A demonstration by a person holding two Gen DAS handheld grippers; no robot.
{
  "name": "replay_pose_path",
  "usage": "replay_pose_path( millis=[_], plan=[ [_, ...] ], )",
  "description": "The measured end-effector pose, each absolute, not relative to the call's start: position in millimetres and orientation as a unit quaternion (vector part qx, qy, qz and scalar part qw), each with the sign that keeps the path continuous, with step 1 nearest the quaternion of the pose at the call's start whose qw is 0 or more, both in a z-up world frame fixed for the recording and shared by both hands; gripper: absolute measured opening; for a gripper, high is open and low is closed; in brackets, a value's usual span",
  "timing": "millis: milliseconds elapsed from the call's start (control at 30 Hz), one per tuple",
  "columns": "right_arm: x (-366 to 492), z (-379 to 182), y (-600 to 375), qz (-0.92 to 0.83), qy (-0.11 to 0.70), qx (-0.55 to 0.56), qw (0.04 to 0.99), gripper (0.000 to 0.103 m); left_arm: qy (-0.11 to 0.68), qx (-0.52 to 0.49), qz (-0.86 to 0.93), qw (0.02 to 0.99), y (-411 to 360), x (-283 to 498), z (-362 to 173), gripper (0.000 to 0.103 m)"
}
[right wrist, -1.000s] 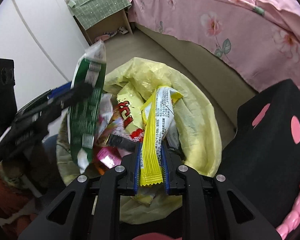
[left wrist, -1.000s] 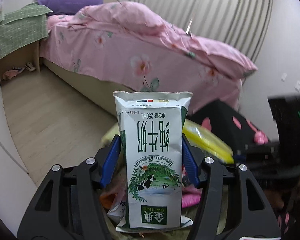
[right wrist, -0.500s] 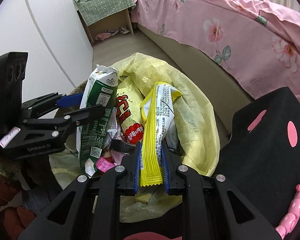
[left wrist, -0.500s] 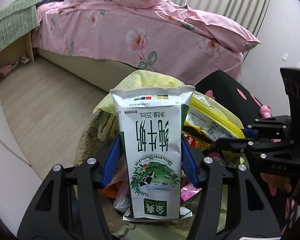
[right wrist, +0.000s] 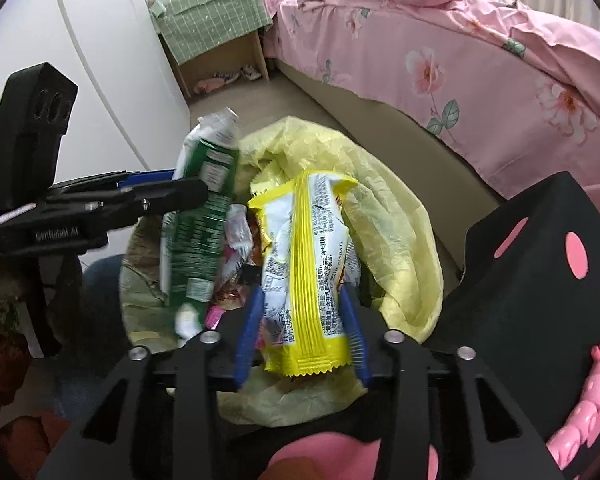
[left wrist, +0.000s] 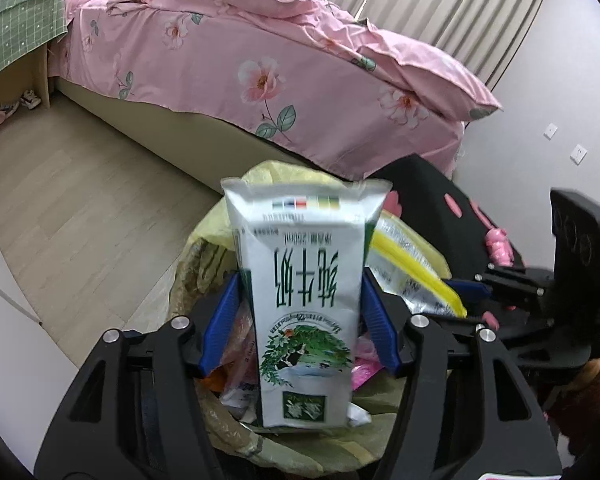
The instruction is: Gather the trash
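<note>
Both pieces of trash are over the bag (right wrist: 400,240) and being let go, so this drop is nearly done.

The left gripper (left wrist: 300,320) has its jaws opening around the carton (left wrist: 304,292). A sliver of gap shows between each blue pad and the carton's sides, so the pads no longer press it; the carton stands upside down between them, blurred, its lower end over the litter in the bag. In the right wrist view it sits at 9 o'clock of the bag's mouth.

The right gripper (right wrist: 300,324) is also opening. The wrapper (right wrist: 308,264) lies between its fingers, which stand clear of it on both sides, its far end pointing to 12 o'clock over the middle of the bag.

Inside the bag lie several other wrappers, pink and white, so much collecting seems done already. The bag's yellow rim is slumped open, bed (left wrist: 260,60) at 12 o'clock beyond it.

What is left, as I judge it: both pieces must fall fully inside. No other loose trash shows on the floor (left wrist: 80,184) in view, though much of the room is hidden.
</note>
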State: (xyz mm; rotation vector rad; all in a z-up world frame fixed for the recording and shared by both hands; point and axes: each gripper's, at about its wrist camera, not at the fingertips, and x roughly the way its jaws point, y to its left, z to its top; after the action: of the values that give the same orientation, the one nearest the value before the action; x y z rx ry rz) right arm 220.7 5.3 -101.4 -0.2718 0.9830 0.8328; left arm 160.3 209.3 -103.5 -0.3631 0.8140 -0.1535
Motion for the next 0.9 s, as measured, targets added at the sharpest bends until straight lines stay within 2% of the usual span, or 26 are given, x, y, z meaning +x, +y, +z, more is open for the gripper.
replay_pose_path(
  millis=[100, 267, 467, 667, 900],
  plan=[
    [209.7, -88.8, -4.7, 0.384, 0.444, -0.119, 0.801, 0.045, 0.386, -0.178, -0.072, 0.902, 209.1, 153.7, -85.0, 0.07],
    [178.6, -49.9, -44.8, 0.355, 0.394, -0.09, 0.843, 0.045, 0.357, -0.141, -0.045, 0.922, 188.8, 126.9, -47.7, 0.077],
    [114.1, -8.5, -104.0, 0.293, 0.354, -0.058, 0.886, 0.045, 0.329, -0.097, -0.02, 0.939, 129.7, 64.9, -14.9, 0.078],
    [60.1, 2.6, -146.7, 0.219, 0.338, -0.065, 0.913, 0.045, 0.33, -0.058, -0.026, 0.942, 68.5, 17.7, -3.0, 0.078],
    [30.9, 3.8, -172.0, 0.19, 0.352, -0.017, 0.917, 0.045, 0.353, -0.031, -0.028, 0.935, 40.4, -2.0, -1.2, 0.078]
  ],
)
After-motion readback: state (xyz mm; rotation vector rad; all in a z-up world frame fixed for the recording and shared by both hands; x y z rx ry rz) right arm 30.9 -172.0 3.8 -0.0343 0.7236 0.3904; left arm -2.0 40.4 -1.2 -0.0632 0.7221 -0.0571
